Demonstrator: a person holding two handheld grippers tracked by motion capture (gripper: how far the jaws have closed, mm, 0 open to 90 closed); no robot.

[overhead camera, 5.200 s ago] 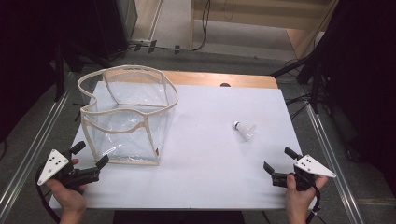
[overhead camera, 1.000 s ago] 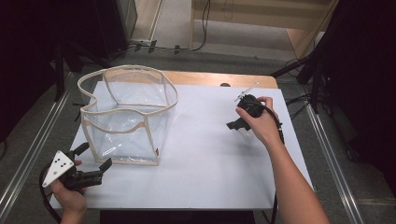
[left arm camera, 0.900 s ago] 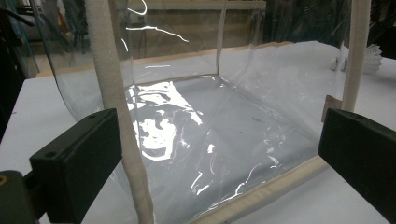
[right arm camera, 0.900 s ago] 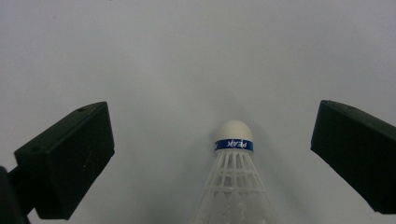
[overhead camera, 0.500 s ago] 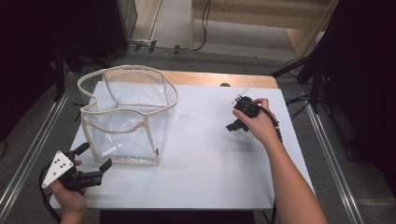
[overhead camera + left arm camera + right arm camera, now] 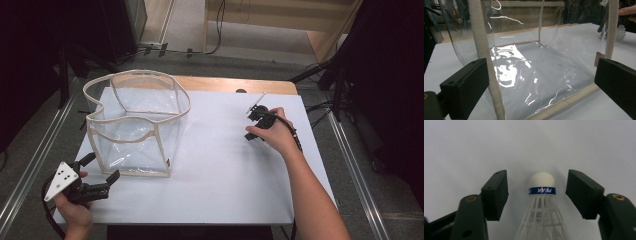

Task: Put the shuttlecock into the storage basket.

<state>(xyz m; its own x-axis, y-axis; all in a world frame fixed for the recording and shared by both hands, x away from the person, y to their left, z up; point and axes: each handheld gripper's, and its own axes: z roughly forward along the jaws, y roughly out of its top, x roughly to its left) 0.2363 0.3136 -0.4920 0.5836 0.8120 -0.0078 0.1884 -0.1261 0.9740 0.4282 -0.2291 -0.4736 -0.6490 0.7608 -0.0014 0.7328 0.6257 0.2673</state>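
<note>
At the right of the high view, a person's right hand holds the right gripper [image 6: 256, 123] low over the white tabletop [image 6: 220, 170]. Its own view shows the two black jaws spread apart on either side of a white plastic shuttlecock [image 6: 541, 202] with a blue band round its rounded cork; there are gaps on both sides, so it is released and grasps nothing. The shuttlecock lies on the table at the centre of that view. At the lower left of the high view, the left gripper [image 6: 102, 172] sits with jaws wide apart, just beside the clear plastic box with cream fabric edging [image 6: 135, 125], which stands at the left.
</note>
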